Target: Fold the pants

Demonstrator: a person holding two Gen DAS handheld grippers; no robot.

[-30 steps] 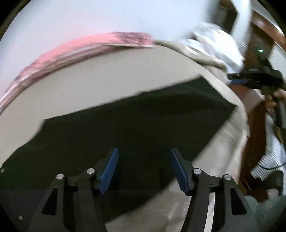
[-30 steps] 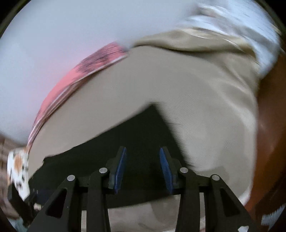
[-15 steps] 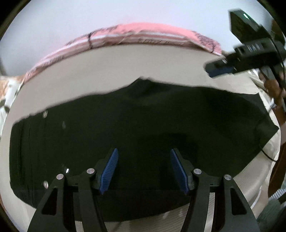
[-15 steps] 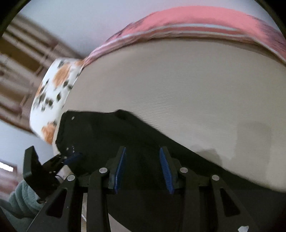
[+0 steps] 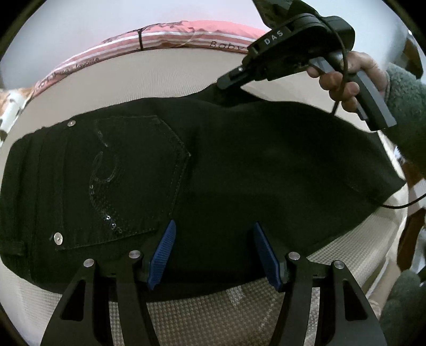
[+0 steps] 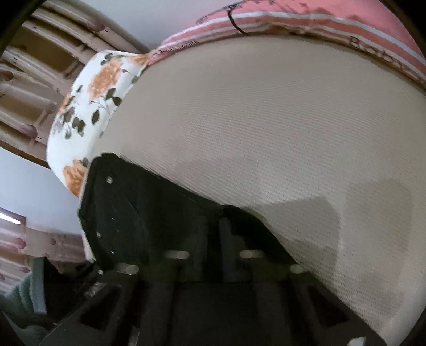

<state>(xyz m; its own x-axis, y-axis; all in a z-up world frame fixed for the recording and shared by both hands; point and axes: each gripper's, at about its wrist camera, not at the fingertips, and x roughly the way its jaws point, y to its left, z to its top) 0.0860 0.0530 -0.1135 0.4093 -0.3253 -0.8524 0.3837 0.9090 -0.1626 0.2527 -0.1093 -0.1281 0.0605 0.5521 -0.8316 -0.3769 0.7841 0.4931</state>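
My left gripper (image 5: 213,252) hung low in the left wrist view, its jaws apart, blue pads (image 5: 162,255) standing over the near edge of the pants (image 5: 239,165) with nothing pressed between them. The pants, black, lay folded flat on the bed (image 5: 165,74), filling the middle of that frame from the left edge to the right. A back pocket (image 5: 133,181) with sequins and two rivets showed at left centre, with the waistband running down the far left.

At upper right of the same frame my right hand (image 5: 343,79) gripped the handle of the right gripper (image 5: 226,87). Its tip met the far edge of the pants, where the cloth rose into a small peak. Its jaws had just been closing and were together on that edge; they were pinching the pants.

In the right wrist view the fingers (image 6: 226,239) at lower centre were blurred and close together, with dark cloth around them. The pants filled the lower left there, and the beige woven bed cover spread across the right and middle. A floral pillow (image 6: 87,106) sat at upper left, just beyond the waistband end. A pink striped blanket (image 6: 319,21) ran along the top edge of the bed in both views. A grey-green fleece sleeve (image 5: 404,111) covered my right wrist at the right edge
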